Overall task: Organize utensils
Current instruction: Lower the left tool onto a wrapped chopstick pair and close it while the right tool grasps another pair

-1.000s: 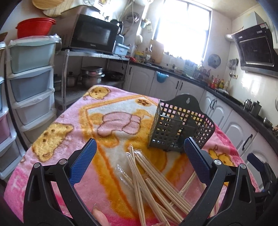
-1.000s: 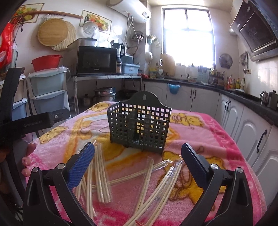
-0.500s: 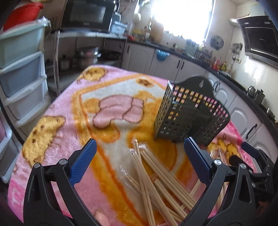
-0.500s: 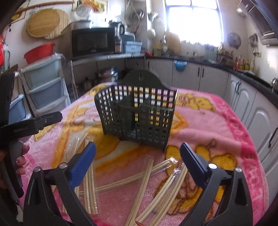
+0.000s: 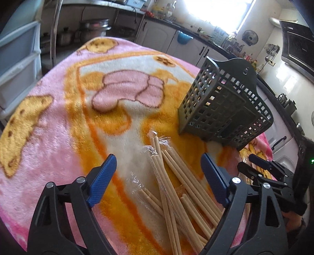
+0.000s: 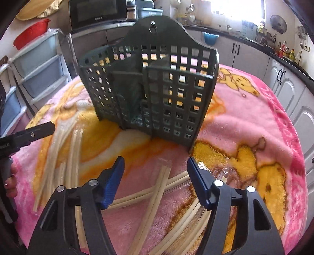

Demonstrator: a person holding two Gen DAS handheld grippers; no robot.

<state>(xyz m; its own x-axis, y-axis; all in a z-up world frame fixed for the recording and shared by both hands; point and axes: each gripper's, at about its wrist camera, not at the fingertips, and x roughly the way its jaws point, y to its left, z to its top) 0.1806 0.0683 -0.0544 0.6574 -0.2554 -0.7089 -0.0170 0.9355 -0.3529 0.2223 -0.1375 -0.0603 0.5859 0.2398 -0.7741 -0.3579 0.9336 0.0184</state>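
Note:
A dark green slotted utensil basket (image 5: 225,109) stands upright on a pink blanket (image 5: 58,125); it also shows in the right wrist view (image 6: 153,92). Several wrapped pairs of wooden chopsticks (image 5: 176,188) lie scattered in front of it, and they show in the right wrist view (image 6: 157,198) too. My left gripper (image 5: 159,172) is open and empty, low over the left pile. My right gripper (image 6: 155,170) is open and empty, over a chopstick pair just in front of the basket. The right gripper is seen in the left wrist view (image 5: 263,170).
Stacked plastic drawers (image 6: 37,64) and a shelf with a microwave (image 6: 98,11) stand left of the table. Kitchen cabinets (image 6: 251,53) and a counter run behind and to the right. The blanket edge drops off on the right (image 6: 294,157).
Both grippers have moved forward and down toward the chopsticks and the basket. Both stay open and empty.

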